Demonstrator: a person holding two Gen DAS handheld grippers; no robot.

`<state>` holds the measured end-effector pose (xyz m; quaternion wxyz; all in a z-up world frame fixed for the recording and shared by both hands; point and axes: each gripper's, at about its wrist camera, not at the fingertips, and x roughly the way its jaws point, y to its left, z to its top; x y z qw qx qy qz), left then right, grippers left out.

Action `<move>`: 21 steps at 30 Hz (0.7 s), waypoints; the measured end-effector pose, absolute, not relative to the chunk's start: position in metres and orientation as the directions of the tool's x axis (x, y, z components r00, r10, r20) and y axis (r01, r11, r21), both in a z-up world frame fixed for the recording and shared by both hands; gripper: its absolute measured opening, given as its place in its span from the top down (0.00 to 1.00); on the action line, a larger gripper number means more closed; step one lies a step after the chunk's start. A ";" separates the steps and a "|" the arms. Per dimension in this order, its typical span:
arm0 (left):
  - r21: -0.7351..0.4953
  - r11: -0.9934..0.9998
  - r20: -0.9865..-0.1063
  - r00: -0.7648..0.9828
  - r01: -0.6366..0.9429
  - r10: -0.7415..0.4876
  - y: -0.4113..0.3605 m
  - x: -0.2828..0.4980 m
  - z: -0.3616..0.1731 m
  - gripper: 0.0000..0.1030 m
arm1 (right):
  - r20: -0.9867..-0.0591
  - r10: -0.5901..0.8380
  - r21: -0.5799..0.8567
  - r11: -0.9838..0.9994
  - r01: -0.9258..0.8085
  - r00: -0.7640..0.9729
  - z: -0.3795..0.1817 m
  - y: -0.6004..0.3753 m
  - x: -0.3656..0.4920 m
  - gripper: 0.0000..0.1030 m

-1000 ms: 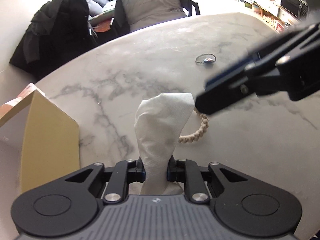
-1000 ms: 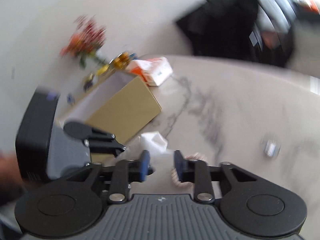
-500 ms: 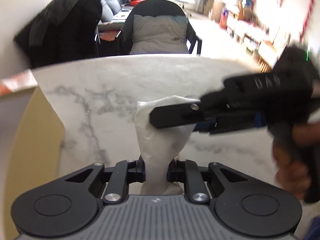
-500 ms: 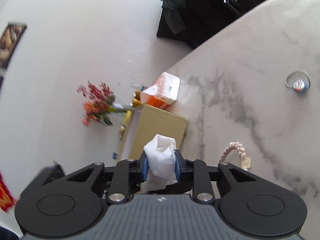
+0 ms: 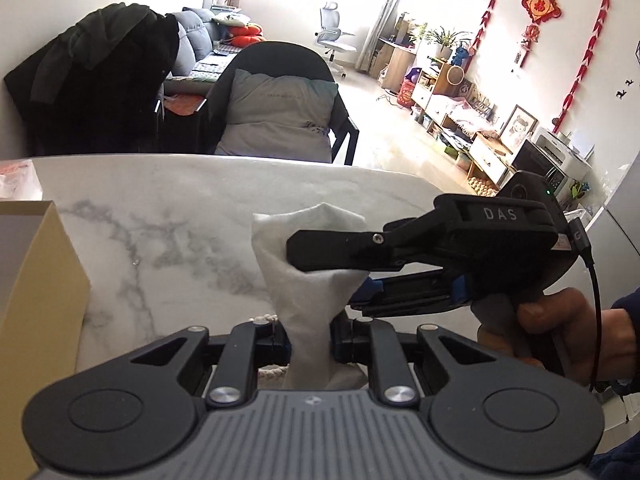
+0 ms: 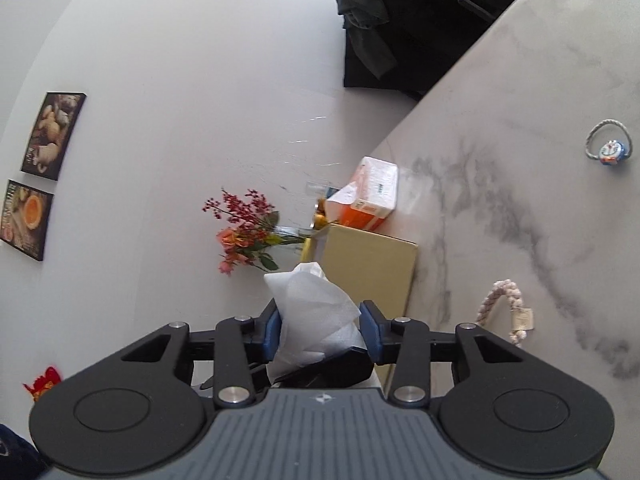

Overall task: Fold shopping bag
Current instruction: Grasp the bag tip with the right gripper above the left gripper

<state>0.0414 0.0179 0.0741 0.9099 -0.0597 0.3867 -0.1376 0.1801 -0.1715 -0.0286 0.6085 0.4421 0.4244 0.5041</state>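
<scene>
The white fabric shopping bag (image 5: pixel 308 256) is bunched into a twisted, upright column above the marble table (image 5: pixel 180 208). My left gripper (image 5: pixel 310 340) is shut on its lower part. My right gripper (image 5: pixel 324 276) reaches in from the right across the bag's upper part, held by a person's hand (image 5: pixel 540 328). In the right wrist view the bag (image 6: pixel 316 312) sits between the blue pads of the right gripper (image 6: pixel 320 330). Its jaws are opening and the fabric puffs out loosely between them. The bag's rope handle (image 6: pixel 500 308) lies on the table.
A yellow cardboard box (image 6: pixel 372 264) stands close on the left by the wall. Behind it are an orange-and-white tissue pack (image 6: pixel 368 196) and flowers (image 6: pixel 248 232). A small key ring (image 6: pixel 608 150) lies farther out on the table. A chair (image 5: pixel 280 112) stands beyond the table's far edge.
The left gripper lifted and tilted with the bag in it. The right gripper came in from the right, closed on the bag's top, then spread its pads wider.
</scene>
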 end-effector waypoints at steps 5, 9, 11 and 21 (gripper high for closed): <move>-0.355 0.909 -0.659 0.632 0.216 -0.408 0.037 0.042 0.073 0.84 | -0.055 0.993 0.960 0.082 -0.266 0.107 -0.025 -0.176 0.178 0.72; -0.330 0.925 -0.694 0.616 0.188 -0.372 0.038 0.045 0.071 0.70 | -0.115 0.988 0.944 0.141 -0.297 0.105 -0.016 -0.171 0.176 0.76; -0.276 0.946 -0.722 0.614 0.167 -0.319 0.035 0.045 0.070 0.52 | -0.155 0.981 0.939 0.183 -0.291 0.115 -0.015 -0.168 0.177 0.76; 0.515 0.782 -0.707 0.689 0.350 0.158 -0.071 0.034 0.052 0.41 | -0.408 0.897 0.902 0.425 -0.080 0.171 -0.023 -0.148 0.182 0.76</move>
